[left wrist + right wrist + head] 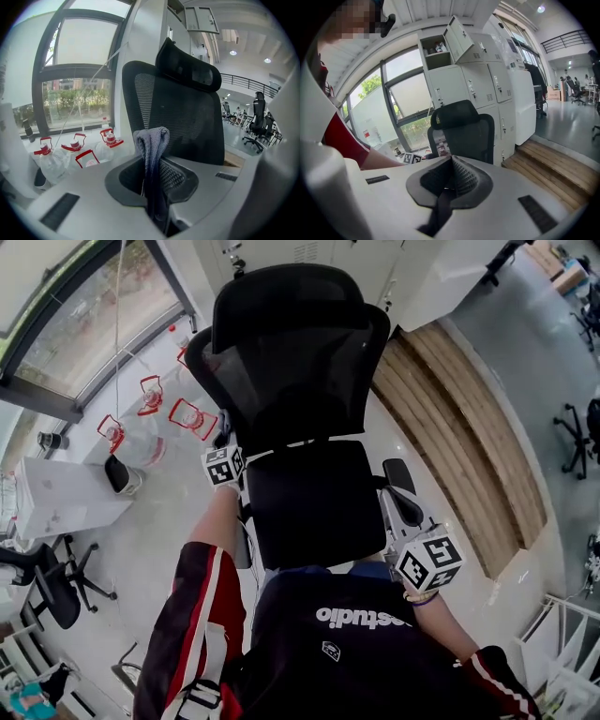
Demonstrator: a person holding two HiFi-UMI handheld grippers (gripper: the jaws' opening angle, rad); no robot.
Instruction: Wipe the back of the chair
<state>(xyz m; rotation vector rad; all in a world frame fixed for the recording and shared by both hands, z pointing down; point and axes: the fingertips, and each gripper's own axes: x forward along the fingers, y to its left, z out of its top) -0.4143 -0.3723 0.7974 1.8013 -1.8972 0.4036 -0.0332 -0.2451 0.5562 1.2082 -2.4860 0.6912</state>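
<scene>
Chair back (pixel 300 381) ahead, grey cloth (pixel 152 152) in left tongs (pixel 153 180), right tongs (pixel 449 180) closed

1 blk chair (pixel 309 381), 1 grey cloth (pixel 151 150), 2 grippers (pixel 154 183) (pixel 447 182), 3+ water jugs (pixel 75 145)

A big window (pixel 84 324) is on the left. Clear water jugs (pixel 192 416) with red handles stand on the floor (pixel 169 521) just beside it. A white table (pixel 56 498) is near the jugs. A black desk chair (pixel 56 587) stands by the table. White cabinets (pixel 478 89) stand in a row. One top door (pixel 459 33) is open, and small things sit on the shelf (pixel 438 47) inside. A wooden step (pixel 459 446) lies next to the cabinets. Other chairs (pixel 258 124) stand far off on the right. A dark rail (pixel 248 82) runs high up behind them. Round lights (pixel 233 53) shine up above.
</scene>
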